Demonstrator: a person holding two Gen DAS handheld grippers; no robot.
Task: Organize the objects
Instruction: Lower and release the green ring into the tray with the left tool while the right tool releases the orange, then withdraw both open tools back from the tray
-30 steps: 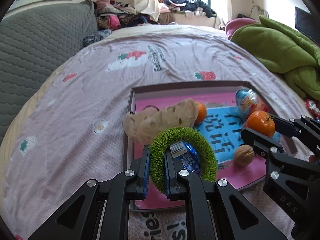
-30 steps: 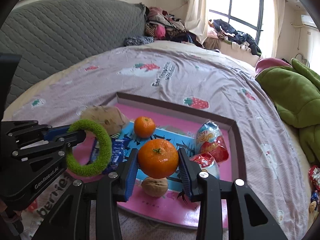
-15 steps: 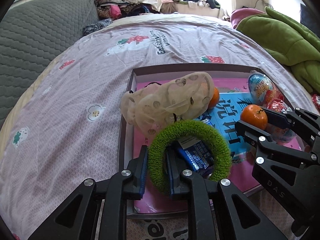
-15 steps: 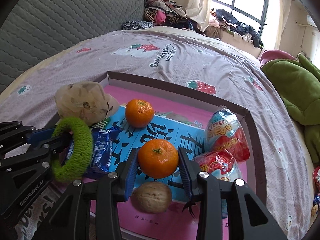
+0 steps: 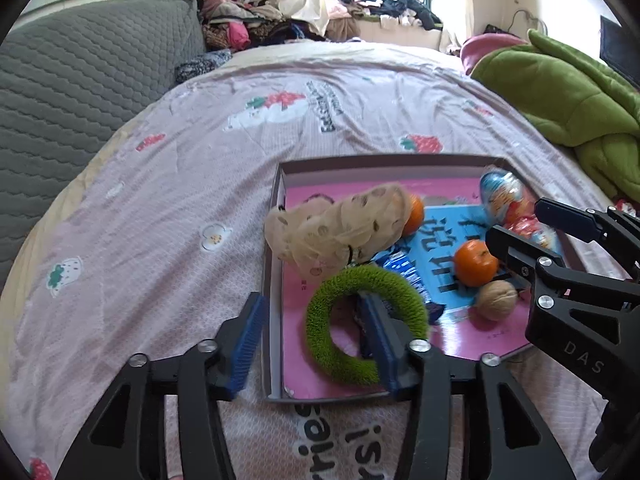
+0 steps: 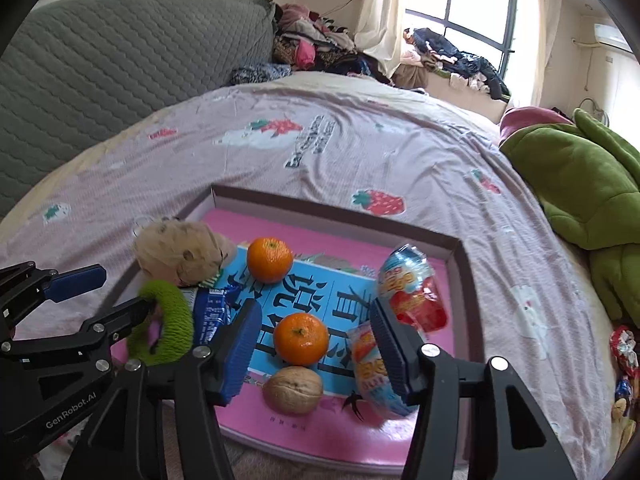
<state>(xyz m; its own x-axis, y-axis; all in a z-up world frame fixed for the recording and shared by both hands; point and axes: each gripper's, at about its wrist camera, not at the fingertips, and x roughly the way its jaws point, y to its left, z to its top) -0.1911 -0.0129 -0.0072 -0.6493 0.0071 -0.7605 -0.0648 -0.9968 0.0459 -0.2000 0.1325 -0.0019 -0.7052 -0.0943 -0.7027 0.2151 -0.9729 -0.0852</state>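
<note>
A shallow pink box (image 5: 276,264) (image 6: 460,252) lies on the bed. In it are two oranges (image 6: 269,260) (image 6: 301,339), a walnut (image 6: 293,389), snack packets (image 6: 412,284), a blue wrapper (image 6: 214,312), a beige spotted scrunchie (image 5: 344,228) and a green fuzzy ring (image 5: 360,336) (image 6: 170,322). My left gripper (image 5: 312,336) is open; the ring leans on its right finger inside the box. My right gripper (image 6: 316,344) is open around the near orange, which rests on the box floor.
The bed has a pink strawberry-print sheet (image 5: 200,160). A grey quilted headboard (image 5: 80,80) stands at the left. A green blanket (image 5: 560,92) is heaped at the right. Clothes are piled by the window (image 6: 460,56). Small wrapped items (image 6: 624,360) lie at the bed's right edge.
Both grippers opened. The left one let go of the green ring, now in the box. The right one let go of the orange, now on the box floor.
</note>
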